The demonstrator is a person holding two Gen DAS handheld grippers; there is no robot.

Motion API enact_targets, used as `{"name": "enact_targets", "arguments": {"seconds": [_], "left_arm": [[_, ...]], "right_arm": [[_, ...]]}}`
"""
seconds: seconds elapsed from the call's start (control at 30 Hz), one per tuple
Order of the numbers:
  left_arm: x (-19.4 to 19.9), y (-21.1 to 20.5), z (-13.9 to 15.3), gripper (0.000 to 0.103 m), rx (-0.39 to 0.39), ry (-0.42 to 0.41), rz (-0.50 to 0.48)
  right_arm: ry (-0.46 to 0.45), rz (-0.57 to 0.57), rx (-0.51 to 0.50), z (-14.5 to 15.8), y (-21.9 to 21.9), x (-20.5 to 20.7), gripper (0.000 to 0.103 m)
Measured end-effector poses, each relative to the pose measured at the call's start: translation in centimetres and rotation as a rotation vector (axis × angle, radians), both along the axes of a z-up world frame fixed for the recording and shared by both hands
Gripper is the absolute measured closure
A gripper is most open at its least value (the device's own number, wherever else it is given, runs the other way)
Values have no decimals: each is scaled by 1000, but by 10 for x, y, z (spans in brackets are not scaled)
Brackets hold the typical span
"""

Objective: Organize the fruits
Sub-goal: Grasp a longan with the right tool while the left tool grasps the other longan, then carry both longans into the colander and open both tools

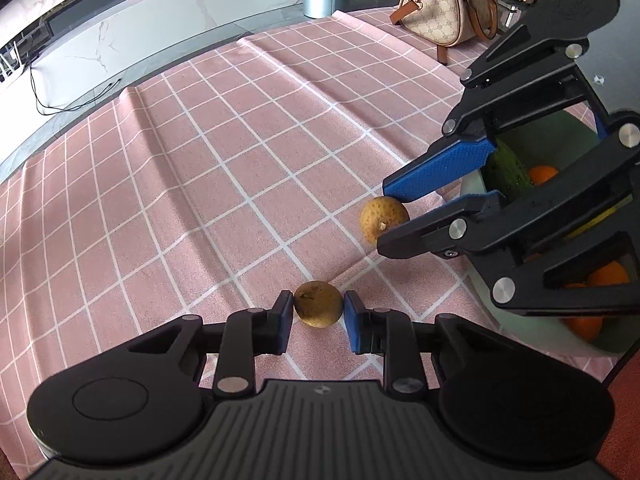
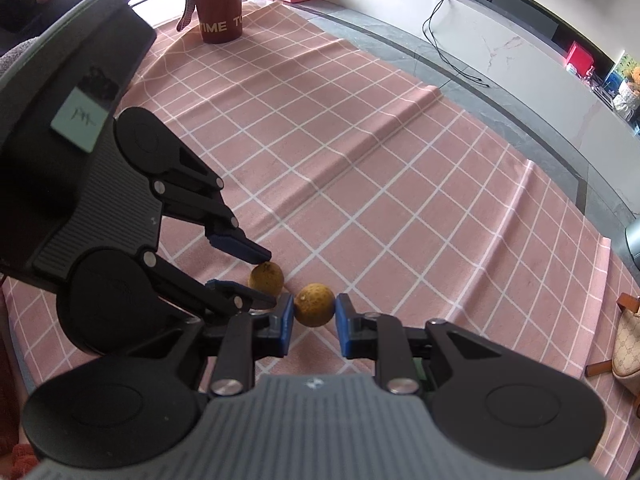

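Two small round yellow-brown fruits lie close together on the pink checked tablecloth [image 1: 200, 160]. My left gripper [image 1: 319, 310] has its blue pads on both sides of the near fruit [image 1: 319, 304], touching it. My right gripper [image 2: 315, 312] has its pads against the other fruit [image 2: 315, 305]. In the left wrist view the right gripper [image 1: 394, 220] comes in from the right around the second fruit [image 1: 382, 220]. In the right wrist view the left gripper [image 2: 268, 280] straddles the first fruit [image 2: 267, 278]. Both fruits rest on the cloth.
A pale green bowl [image 1: 476, 188] at the right holds oranges [image 1: 608, 276] and a green cucumber-like piece [image 1: 506, 168]. A beige handbag [image 1: 444, 4] stands at the far right corner. A dark red cup [image 2: 218, 0] stands at the far left. The cloth has raised folds [image 2: 360, 160].
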State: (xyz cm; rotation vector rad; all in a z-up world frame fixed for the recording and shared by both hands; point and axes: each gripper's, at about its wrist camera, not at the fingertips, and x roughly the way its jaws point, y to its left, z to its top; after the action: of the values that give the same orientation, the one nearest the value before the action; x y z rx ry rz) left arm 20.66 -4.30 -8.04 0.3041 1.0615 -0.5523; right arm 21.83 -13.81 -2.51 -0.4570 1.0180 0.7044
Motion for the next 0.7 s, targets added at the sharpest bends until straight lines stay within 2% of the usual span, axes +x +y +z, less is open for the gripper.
{"name": "enact_targets", "arguments": {"seconds": [0.27,0.4,0.53,0.7], "left_arm": [[-23,-3,54,73,-59,-43,20],[-38,-15,79,73,-87,-61,-2],[-53,-36,92,73,-94,-84,-42],[-60,-65,90,73,-79,-75,-79]], "right_arm": [[-42,-20,64,33,-20,-21,85],[-60,-45,100,54,-43,-39,85],[-81,-75,115,69,-69,-58,85],[-91,-111,102,73,-100,-78,85]]}}
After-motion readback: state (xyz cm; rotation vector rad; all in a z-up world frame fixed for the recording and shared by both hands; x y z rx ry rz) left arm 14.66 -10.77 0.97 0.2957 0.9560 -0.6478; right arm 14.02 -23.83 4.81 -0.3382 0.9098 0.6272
